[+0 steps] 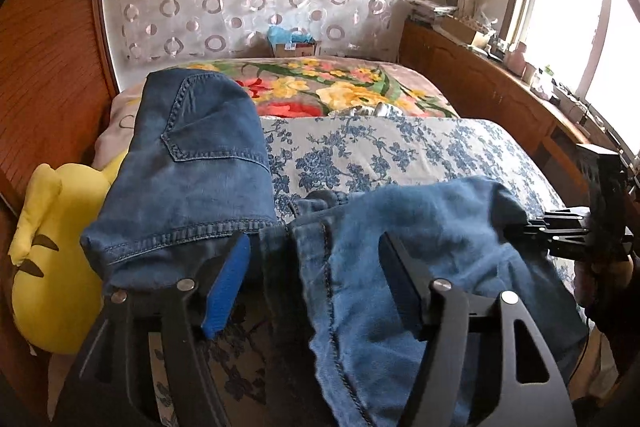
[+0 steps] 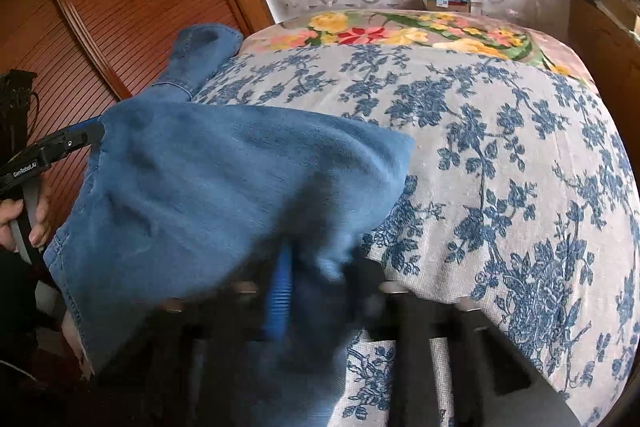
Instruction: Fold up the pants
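A: How are the pants seen?

B: Blue denim is shown, lifted above the bed. In the left wrist view a back pocket with pale double stitching is turned upward, and a stitched hem runs along the lower edge of that part. A lighter, inner-looking face of the cloth is draped to the right, with a dark seam running down it.

A: And the left tool?

B: Its fingers are spread wide, and denim is hung across and between them; a blue pad is seen on one finger. No pinch on the cloth is shown there.

A: What is shown of the right tool?

B: It is blurred in its own view. A bunch of denim is seen between its fingers, but whether the cloth is clamped cannot be told. In the left wrist view its tip is met by the far right edge of the fabric.

A: What lies around?

B: A blue floral bedspread is spread beneath, a bright flowered blanket behind it, and a yellow plush toy at the left.
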The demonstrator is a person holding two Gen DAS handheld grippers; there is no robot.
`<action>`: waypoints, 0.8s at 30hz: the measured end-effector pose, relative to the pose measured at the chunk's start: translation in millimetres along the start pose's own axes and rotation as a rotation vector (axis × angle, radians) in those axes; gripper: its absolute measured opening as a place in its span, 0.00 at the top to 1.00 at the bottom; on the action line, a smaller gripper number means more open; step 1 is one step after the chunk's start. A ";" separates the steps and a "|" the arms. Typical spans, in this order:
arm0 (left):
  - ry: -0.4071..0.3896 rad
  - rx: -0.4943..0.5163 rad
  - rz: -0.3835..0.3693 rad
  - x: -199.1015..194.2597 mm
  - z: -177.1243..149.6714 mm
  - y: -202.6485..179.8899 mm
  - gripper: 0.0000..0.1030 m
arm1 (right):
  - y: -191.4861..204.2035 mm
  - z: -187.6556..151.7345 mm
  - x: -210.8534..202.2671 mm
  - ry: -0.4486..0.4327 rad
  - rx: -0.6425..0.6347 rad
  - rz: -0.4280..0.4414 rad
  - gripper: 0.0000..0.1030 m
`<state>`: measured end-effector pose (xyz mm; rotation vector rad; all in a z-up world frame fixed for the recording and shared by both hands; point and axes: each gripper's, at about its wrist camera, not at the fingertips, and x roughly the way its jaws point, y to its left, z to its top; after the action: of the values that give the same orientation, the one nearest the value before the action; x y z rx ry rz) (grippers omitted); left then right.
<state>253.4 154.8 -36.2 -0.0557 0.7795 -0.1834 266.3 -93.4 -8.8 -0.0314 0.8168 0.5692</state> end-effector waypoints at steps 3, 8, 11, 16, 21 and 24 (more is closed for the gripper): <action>-0.020 0.000 0.007 -5.7 1.8 -3.3 0.34 | 7.9 11.4 -14.9 -0.046 -0.035 0.014 0.93; -0.036 0.013 -0.003 -9.3 5.7 -12.2 0.34 | 14.7 40.1 -41.6 -0.119 -0.085 0.023 0.93; -0.047 0.007 -0.020 -11.3 7.8 -17.3 0.34 | 15.4 53.6 -52.6 -0.138 -0.129 -0.014 0.94; -0.061 0.014 -0.043 -12.7 13.3 -33.0 0.34 | 6.9 74.2 -67.4 -0.162 -0.160 -0.090 0.94; -0.063 0.035 -0.075 -8.2 20.3 -55.1 0.34 | -41.9 78.7 -68.5 -0.143 -0.075 -0.247 0.93; -0.058 0.053 -0.105 -3.3 22.1 -73.4 0.34 | -77.3 69.7 -59.4 -0.101 0.005 -0.295 0.89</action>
<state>256.1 82.9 -9.6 -0.0519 0.7141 -0.3003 319.4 -170.2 66.3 -0.1157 0.6993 0.2873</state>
